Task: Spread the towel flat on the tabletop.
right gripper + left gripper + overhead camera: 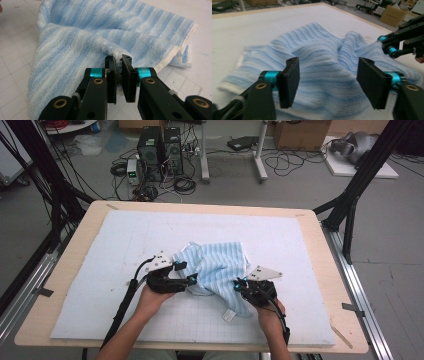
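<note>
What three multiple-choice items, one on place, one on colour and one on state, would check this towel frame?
1. Where does the towel lie?
A. on the floor
B. on the white mat on the table
C. on a cardboard box

2. What colour are the towel's stripes?
A. red and black
B. green and yellow
C. light blue and white

3. How do the two grippers stand?
A. left gripper open, right gripper shut on the towel
B. both open
C. left shut on the towel, right open

Key: 1 B, the high view shows the towel crumpled on the mat; 2 C, both gripper views show pale blue and white bands; 3 A, the left jaws stand wide apart over the cloth, while the right jaws pinch a fold.
</note>
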